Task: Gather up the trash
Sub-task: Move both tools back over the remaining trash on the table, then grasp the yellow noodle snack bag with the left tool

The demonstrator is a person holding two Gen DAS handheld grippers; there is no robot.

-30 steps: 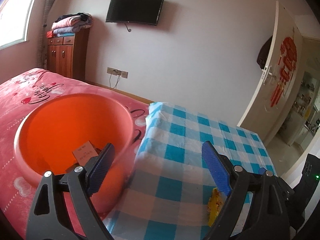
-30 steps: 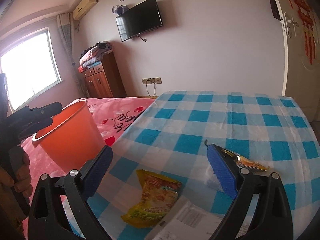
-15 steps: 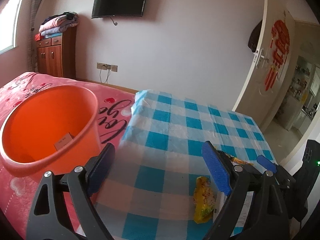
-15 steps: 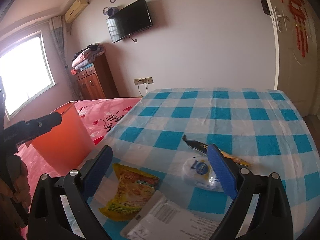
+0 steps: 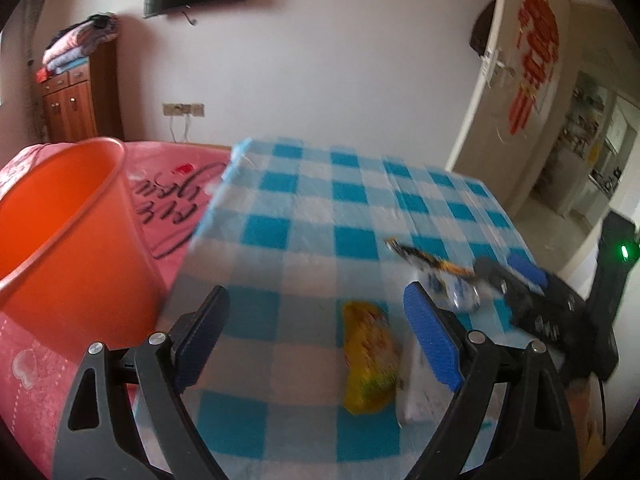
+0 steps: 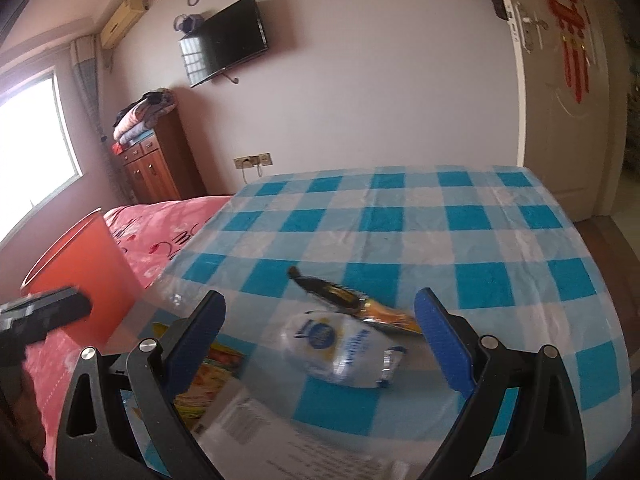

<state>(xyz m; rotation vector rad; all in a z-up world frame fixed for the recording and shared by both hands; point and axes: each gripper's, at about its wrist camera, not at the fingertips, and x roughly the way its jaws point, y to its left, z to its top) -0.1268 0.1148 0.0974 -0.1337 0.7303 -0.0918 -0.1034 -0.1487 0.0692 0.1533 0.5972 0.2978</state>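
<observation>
An orange bucket (image 5: 68, 236) stands on the pink bedspread, left of the blue-checked cloth (image 5: 320, 208). On the cloth lie a yellow snack packet (image 5: 370, 356), a white paper sheet (image 6: 288, 432), a white-and-blue wrapper (image 6: 340, 346) and a dark-and-orange wrapper (image 6: 344, 300). My left gripper (image 5: 316, 340) is open and empty, above the cloth just left of the yellow packet. My right gripper (image 6: 320, 344) is open and empty, with the white-and-blue wrapper between its fingers. The right gripper also shows in the left wrist view (image 5: 516, 280).
A wooden cabinet (image 6: 160, 160) with folded blankets stands at the back wall under a wall television (image 6: 224, 40). A white door (image 6: 560, 100) with red decorations is at the right. The bucket also shows in the right wrist view (image 6: 80, 276).
My left gripper has swung right from over the bucket to over the cloth, near the yellow packet. My right gripper has moved forward and down, bringing the white-and-blue wrapper between its fingers.
</observation>
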